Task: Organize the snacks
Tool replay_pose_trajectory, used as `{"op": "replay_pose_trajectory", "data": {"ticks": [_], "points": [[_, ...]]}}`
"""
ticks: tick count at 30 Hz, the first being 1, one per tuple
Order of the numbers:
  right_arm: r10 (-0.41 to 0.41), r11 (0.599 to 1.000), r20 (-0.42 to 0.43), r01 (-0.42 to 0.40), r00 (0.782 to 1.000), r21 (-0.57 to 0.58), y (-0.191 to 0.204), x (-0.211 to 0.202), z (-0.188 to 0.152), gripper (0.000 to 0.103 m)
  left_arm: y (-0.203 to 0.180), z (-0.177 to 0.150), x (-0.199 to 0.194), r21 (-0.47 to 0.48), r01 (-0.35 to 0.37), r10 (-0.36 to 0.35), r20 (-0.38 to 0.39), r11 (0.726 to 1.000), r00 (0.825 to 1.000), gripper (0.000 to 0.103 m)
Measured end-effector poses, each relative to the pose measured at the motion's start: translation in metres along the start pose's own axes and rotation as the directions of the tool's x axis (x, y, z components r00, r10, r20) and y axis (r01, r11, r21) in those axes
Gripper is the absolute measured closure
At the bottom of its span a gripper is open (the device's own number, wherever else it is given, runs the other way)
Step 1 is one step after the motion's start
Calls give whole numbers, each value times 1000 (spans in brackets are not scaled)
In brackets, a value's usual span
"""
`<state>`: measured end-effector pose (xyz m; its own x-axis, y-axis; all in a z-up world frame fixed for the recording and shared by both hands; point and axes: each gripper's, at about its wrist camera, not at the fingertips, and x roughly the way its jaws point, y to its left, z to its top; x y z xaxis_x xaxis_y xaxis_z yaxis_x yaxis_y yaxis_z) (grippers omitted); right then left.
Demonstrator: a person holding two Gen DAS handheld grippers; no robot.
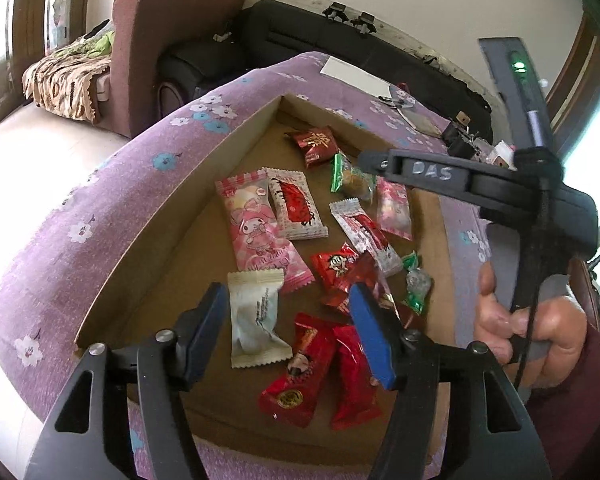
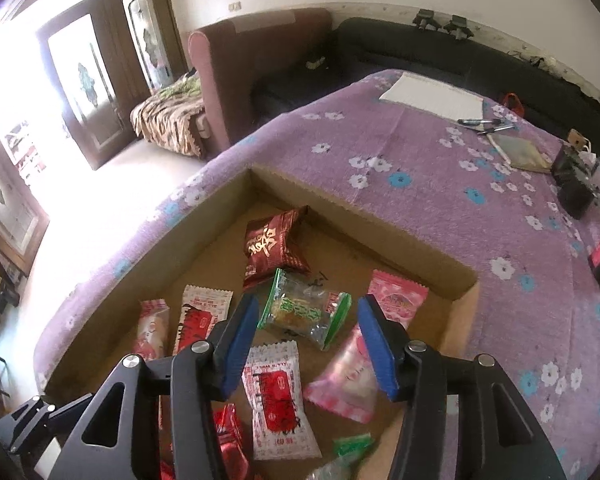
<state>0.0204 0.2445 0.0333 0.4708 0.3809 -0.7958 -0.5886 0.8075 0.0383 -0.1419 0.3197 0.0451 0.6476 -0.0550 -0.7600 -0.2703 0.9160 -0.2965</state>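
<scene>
A shallow cardboard tray [image 1: 172, 216] [image 2: 204, 232] lies on a purple flowered cloth and holds several wrapped snacks. My left gripper [image 1: 288, 332] is open and empty above a white packet [image 1: 256, 316] and two red packets [image 1: 332, 372]. A long pink packet [image 1: 260, 232] lies beyond them. My right gripper [image 2: 308, 340] is open and empty, hovering over a green-edged clear packet [image 2: 304, 312]. A dark red packet [image 2: 272, 244] lies further back, a white-and-red packet [image 2: 276, 400] nearer, and a pink packet [image 2: 348, 380] to the right. The right gripper's body [image 1: 480, 184] shows in the left wrist view.
On the cloth beyond the tray lie a white pad [image 2: 432, 96], pens [image 2: 484, 124], a flat pouch [image 2: 524, 152] and dark gadgets [image 2: 580, 180]. A sofa [image 2: 440, 44] and an armchair [image 2: 260, 56] stand behind. The table edge drops off to the left.
</scene>
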Motion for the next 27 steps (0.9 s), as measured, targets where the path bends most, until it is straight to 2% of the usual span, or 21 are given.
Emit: {"op": "replay_pose_trajectory", "data": {"ticks": [10, 13, 15, 27], "points": [[24, 997, 77, -29, 997, 69, -13, -59, -34, 43, -23, -12, -20, 66, -126, 122, 66, 990, 990, 40], [18, 996, 110, -28, 994, 84, -16, -78, -50, 39, -31, -16, -26, 82, -168, 161, 92, 982, 983, 32], [3, 996, 127, -14, 992, 87, -17, -88, -59, 38, -36, -19, -31, 85, -193, 183, 117, 978, 976, 29], [-92, 995, 191, 81, 977, 64, -21, -124, -110, 31, -64, -29, -46, 108, -248, 226, 181, 963, 957, 29]]}}
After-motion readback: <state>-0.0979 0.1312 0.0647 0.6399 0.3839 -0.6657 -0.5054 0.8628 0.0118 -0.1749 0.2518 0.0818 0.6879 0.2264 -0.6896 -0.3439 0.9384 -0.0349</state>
